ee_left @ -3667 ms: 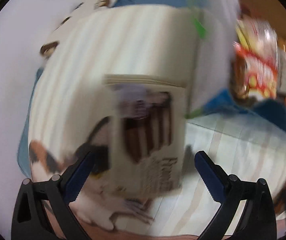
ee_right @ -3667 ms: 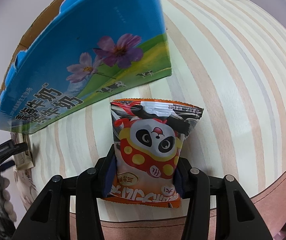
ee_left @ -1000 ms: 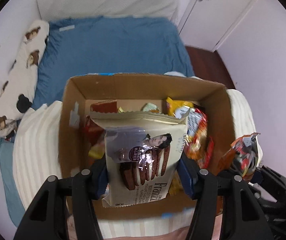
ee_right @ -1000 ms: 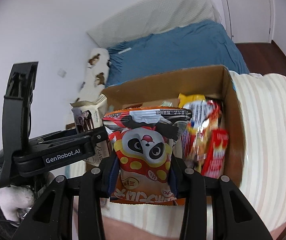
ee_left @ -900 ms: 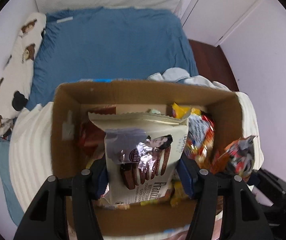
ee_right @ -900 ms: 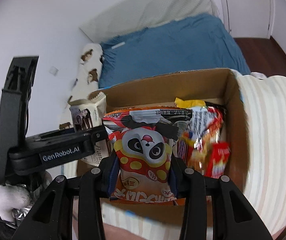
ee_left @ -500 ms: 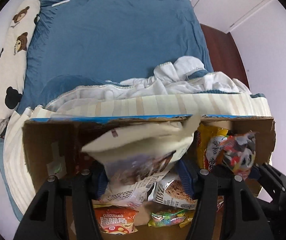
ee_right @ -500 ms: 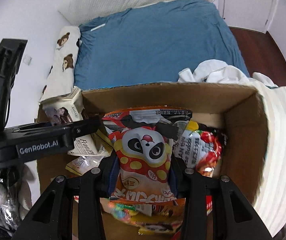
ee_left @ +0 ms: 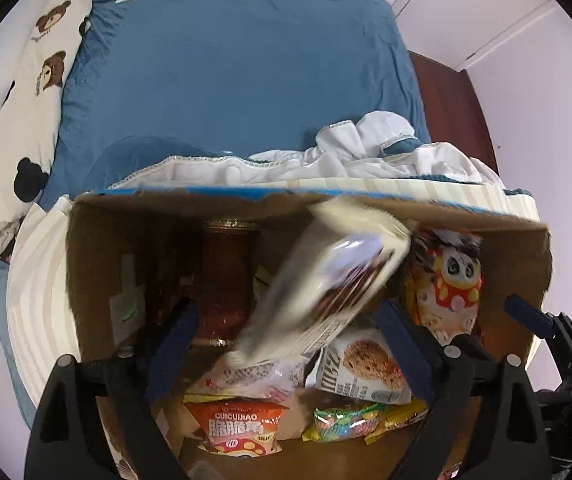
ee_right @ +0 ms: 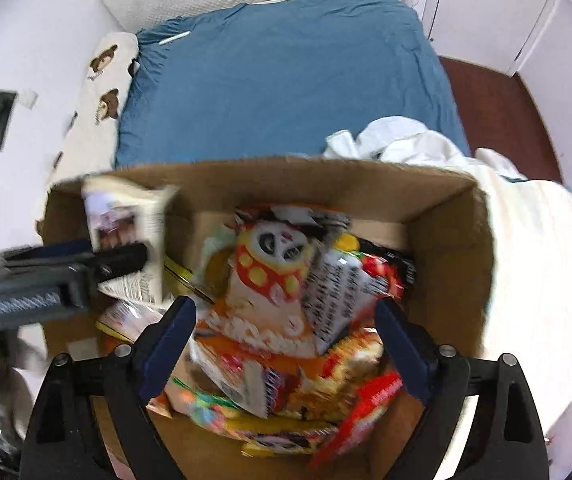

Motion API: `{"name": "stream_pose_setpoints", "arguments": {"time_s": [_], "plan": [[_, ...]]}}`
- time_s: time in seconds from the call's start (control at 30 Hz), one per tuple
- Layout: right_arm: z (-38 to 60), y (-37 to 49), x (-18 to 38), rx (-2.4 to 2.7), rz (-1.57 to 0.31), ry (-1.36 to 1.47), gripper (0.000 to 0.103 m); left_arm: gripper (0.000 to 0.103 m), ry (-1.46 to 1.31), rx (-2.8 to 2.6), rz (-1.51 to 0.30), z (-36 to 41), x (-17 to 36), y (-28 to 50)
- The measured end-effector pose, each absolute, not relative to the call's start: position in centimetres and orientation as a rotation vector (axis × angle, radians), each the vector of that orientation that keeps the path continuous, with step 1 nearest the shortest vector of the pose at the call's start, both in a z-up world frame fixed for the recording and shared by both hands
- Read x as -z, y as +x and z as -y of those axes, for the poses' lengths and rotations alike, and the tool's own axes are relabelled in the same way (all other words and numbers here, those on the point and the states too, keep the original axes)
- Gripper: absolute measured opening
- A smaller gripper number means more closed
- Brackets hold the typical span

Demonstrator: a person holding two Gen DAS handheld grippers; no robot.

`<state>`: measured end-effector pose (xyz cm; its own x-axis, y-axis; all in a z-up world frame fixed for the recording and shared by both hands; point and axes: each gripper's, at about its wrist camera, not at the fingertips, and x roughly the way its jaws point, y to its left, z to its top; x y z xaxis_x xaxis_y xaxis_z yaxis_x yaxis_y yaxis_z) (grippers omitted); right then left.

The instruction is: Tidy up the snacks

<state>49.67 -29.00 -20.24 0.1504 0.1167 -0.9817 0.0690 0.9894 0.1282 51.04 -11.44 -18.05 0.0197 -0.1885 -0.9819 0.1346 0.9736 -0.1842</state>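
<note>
Blue-padded left gripper: your jaws have just been opening and now stand wide; the cream foil wafer-biscuit packet sits blurred between them, tilted, with neither pad pressing on it, so it looks to be dropping free.

Blue-padded right gripper: your jaws have just been opening too, wide apart above the brown cardboard box; the orange panda-print snack bag lies loose between the pads, atop the pile inside the box.

Box contents, left wrist view: beneath the wafer packet lie an orange mushroom-print crisp bag, a white cookie packet and a rainbow candy wrapper; a dark red jar-like pack stands against the box's far wall, details dim.

Beyond the box: a striped cream cloth lies under it, then crumpled white fabric just past its far wall, then a blue bedsheet with a bear-print pillow at its left.

Risk one: the wafer packet leans toward the far wall and may wedge upright or tip over the rim; the tilted release would cause that.

Risk two: lifting either gripper askew could snag a loose bag on a pad and drag it out of the box.

Risk three: your two grippers sit close together over the box, so pulling out together could knock them.
</note>
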Motion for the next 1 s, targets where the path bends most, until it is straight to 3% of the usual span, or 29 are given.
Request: {"name": "stream_pose_setpoints", "arguments": {"time_s": [0.43,1.0], "plan": [[29.0,44.1,16.9,0.012,-1.366,0.120,0.097,0.096,0.020,0.271,-1.404,11.5,14.3,44.7],[28.6,26.1,6.2,0.064,-1.000,0.092,0.097,0.096,0.080,0.217,-0.921,9.8,1.9,24.9]]}}
